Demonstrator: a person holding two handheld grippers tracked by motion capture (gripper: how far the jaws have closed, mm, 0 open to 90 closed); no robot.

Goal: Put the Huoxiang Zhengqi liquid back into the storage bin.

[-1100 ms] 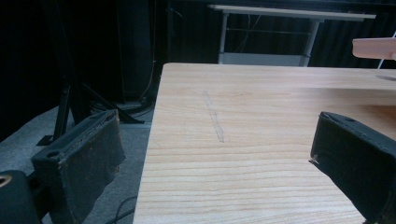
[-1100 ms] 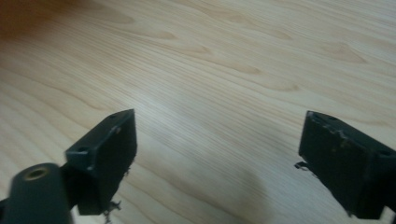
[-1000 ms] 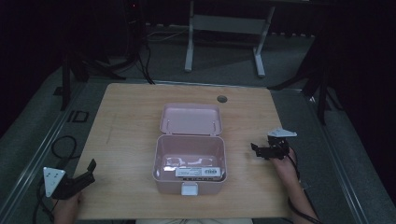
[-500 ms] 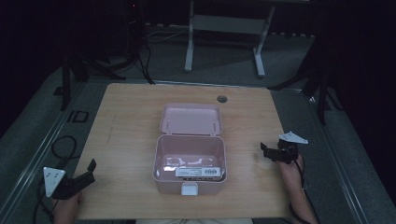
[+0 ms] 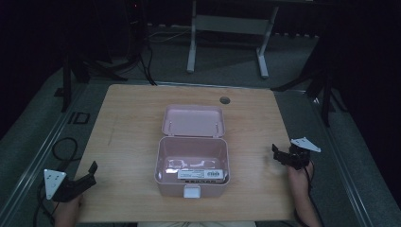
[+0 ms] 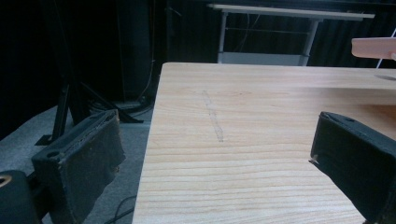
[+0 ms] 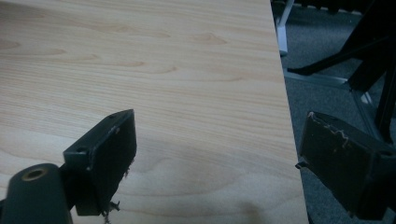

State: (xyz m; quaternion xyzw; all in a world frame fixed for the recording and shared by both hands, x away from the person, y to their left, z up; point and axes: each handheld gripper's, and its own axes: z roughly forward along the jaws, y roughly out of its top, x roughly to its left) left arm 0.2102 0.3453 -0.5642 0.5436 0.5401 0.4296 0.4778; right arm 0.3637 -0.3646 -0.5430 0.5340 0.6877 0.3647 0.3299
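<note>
An open pink box [image 5: 192,188] sits mid-table with its lid [image 5: 193,120] folded back flat. Inside lies a white labelled packet [image 5: 201,174]. My left gripper [image 5: 90,174] rests at the table's near left corner, open and holding nothing, well left of the box. In the left gripper view its jaws [image 6: 217,126] stand wide apart over bare wood, with the pink lid's edge [image 6: 373,47] at the far right. My right gripper [image 5: 277,155] hovers at the table's right edge, open and holding nothing, apart from the box. Its own view [image 7: 219,126] shows wood and the table edge.
The wooden table [image 5: 127,123] has a round cable hole [image 5: 224,100] near its back edge. Cables [image 5: 60,147] lie on the grey floor at left. A white desk frame [image 5: 227,24] and black stands are behind the table.
My right gripper has drawn away from the box, rightward and nearer the person, to the table's right edge. The left gripper and the box have not moved.
</note>
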